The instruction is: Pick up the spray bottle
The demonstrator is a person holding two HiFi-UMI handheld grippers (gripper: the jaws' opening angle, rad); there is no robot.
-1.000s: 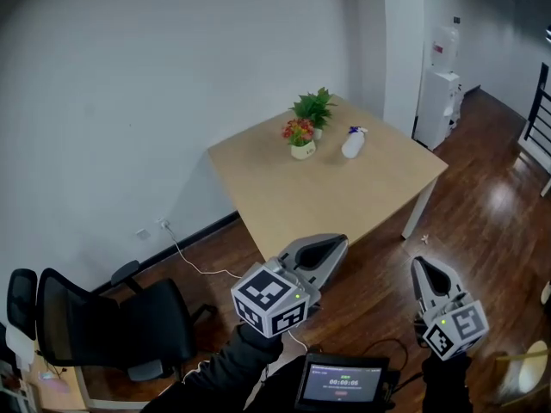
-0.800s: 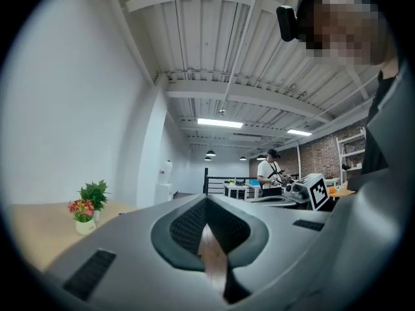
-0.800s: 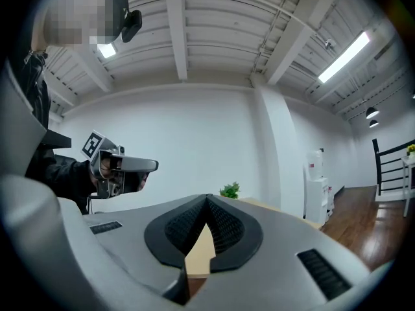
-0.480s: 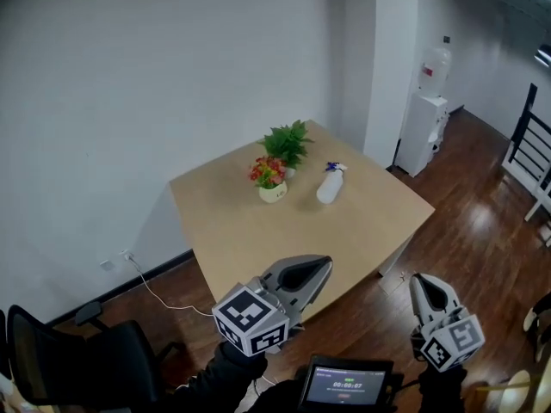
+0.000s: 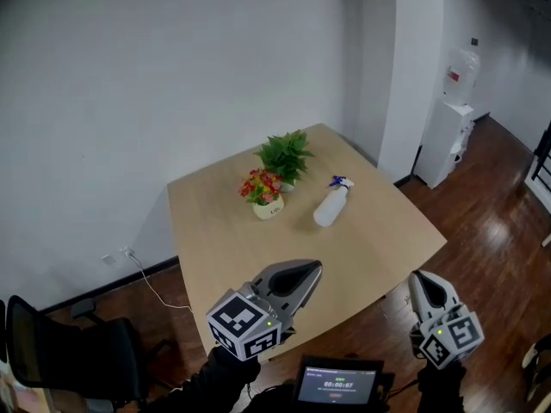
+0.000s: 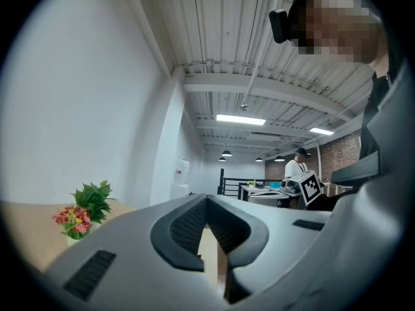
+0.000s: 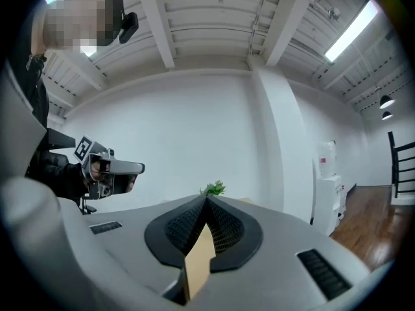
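1. Two tongs show in the head view: left tongs (image 5: 312, 269) and right tongs (image 5: 426, 280), near the desk's (image 5: 225, 239) 6 o'clock edge. The spray bottle (image 5: 330, 206) sits at their 12 o'clock, well apart.
2. Left gripper view: jaws pressed together, empty.
3. Right gripper view: the same. Arriving closed would likely knock the bottle over.

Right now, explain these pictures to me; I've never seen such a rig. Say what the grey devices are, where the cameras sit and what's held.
A person holds a two-jaw claw in each hand: the left claw and the right claw. The head view looks down from the person's head; each gripper view rides on its claw, looking along the jaws. On the table are a flower pot, a green plant and the white spray bottle. Both claws are shut, empty and short of the bottle.
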